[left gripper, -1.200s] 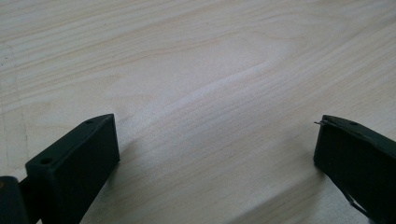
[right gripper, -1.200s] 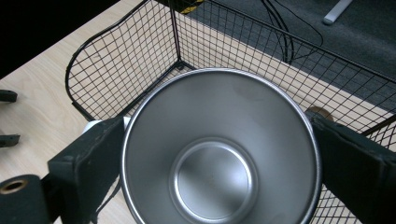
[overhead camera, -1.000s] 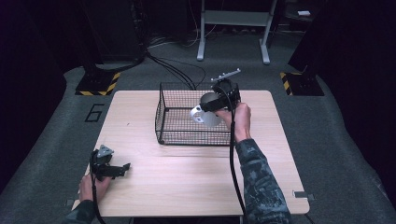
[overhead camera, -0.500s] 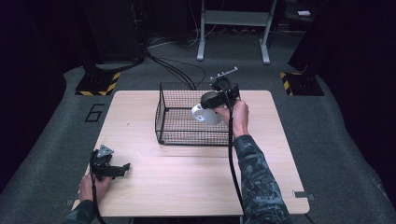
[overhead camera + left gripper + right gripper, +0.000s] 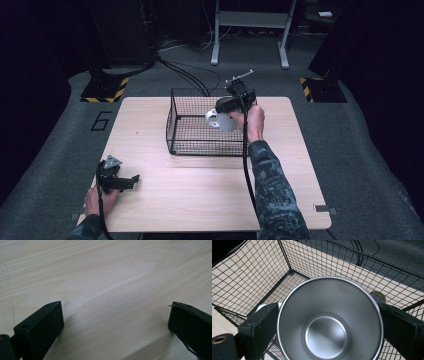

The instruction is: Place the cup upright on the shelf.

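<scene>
A black wire basket (image 5: pixel 185 127) stands on the far middle of the wooden table (image 5: pixel 200 175). My right gripper (image 5: pixel 226 114) is shut on a steel mug (image 5: pixel 221 120) and holds it over the basket's right side. In the right gripper view the mug (image 5: pixel 329 320) opens toward the camera between the two jaws, with the basket's (image 5: pixel 262 277) mesh floor beneath it. A white part shows at the mug's side in the high view. My left gripper (image 5: pixel 131 179) rests at the table's near left corner, open; its jaws stand wide over bare wood (image 5: pixel 107 290).
The basket holds nothing apart from the mug above it. Cables (image 5: pixel 185 75) run over the grey floor behind the table, beside a metal stand (image 5: pixel 250 30). Yellow-black striped blocks (image 5: pixel 102 92) lie on the floor at both far corners.
The right gripper with the mug has shifted slightly up and back over the basket. The left gripper has not moved.
</scene>
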`<control>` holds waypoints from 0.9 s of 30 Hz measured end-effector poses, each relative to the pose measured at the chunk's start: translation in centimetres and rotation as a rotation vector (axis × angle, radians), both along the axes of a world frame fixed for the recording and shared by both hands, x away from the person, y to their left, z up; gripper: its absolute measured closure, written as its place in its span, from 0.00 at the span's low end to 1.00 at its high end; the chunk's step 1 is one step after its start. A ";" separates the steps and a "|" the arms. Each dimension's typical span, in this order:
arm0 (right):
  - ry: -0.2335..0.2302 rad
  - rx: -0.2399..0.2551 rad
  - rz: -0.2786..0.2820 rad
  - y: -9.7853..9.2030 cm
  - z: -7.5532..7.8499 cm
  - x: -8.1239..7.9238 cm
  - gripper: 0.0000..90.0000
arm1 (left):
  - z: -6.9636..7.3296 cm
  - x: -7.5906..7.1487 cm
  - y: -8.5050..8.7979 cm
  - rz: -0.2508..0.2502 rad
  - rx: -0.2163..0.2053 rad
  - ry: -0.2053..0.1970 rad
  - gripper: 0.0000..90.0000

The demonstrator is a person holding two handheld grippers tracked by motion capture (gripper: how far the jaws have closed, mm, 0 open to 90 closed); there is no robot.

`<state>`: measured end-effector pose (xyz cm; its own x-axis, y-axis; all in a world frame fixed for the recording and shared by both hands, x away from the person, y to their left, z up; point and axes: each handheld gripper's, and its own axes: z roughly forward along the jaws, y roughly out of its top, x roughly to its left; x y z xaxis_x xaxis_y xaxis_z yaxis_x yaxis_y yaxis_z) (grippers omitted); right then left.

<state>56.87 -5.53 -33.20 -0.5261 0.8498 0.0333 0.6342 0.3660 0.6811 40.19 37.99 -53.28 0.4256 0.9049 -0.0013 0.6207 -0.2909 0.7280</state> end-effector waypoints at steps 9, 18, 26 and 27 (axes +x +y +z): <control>0.034 -0.013 -0.019 0.6 -1.0 1.1 0.07 | 0.0 0.0 0.0 0.000 0.001 -0.002 0.00; 0.073 -0.003 -0.040 0.9 -2.5 2.2 0.07 | 0.0 0.0 0.0 0.000 0.001 -0.001 0.00; 0.113 0.002 -0.059 1.0 -4.3 3.0 0.07 | 0.0 0.0 0.0 0.001 0.000 0.001 0.00; 0.119 0.006 -0.061 1.0 -4.4 3.0 0.07 | 0.0 0.0 0.0 0.000 0.000 0.000 0.00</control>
